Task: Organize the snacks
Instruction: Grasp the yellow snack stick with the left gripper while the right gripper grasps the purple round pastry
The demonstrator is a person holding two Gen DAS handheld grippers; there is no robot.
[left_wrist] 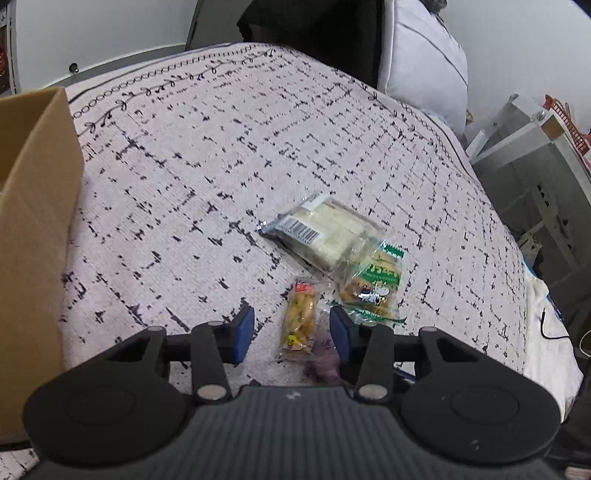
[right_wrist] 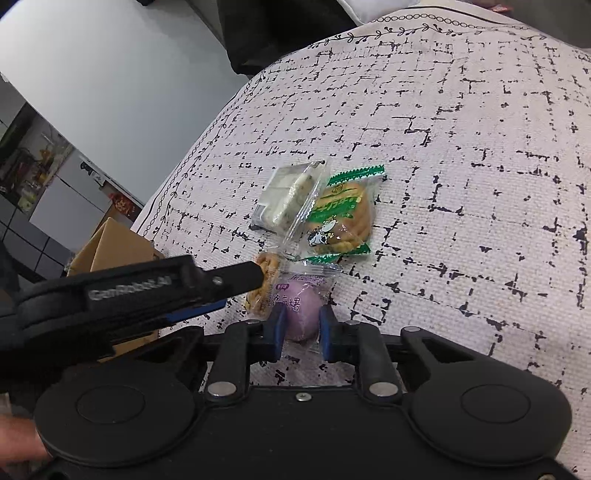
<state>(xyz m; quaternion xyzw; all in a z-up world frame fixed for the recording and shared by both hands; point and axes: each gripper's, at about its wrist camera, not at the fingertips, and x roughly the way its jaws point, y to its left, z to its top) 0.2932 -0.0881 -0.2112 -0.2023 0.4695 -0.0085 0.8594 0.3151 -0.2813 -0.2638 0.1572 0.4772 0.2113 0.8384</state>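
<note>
Several wrapped snacks lie on a white cloth with black marks (left_wrist: 184, 166). My left gripper (left_wrist: 293, 332) is open and straddles a yellow snack packet (left_wrist: 299, 321); its blue pads stand clear of the packet on both sides. My right gripper (right_wrist: 301, 328) is shut on a purple round mochi packet (right_wrist: 301, 306), which also shows blurred by the left gripper's right finger (left_wrist: 325, 354). One black left finger (right_wrist: 229, 280) reaches across over the yellow packet (right_wrist: 264, 273). Beyond lie a white cake packet (left_wrist: 325, 229) (right_wrist: 284, 195) and a green cookie packet (left_wrist: 373, 284) (right_wrist: 340, 218).
An open cardboard box (left_wrist: 33, 221) (right_wrist: 110, 247) stands at the cloth's left edge. A white cushion (left_wrist: 424, 55) and a dark chair back (left_wrist: 314, 26) lie behind the table. Grey shelving (left_wrist: 535, 177) stands to the right. A hand (right_wrist: 18, 439) shows at the lower left.
</note>
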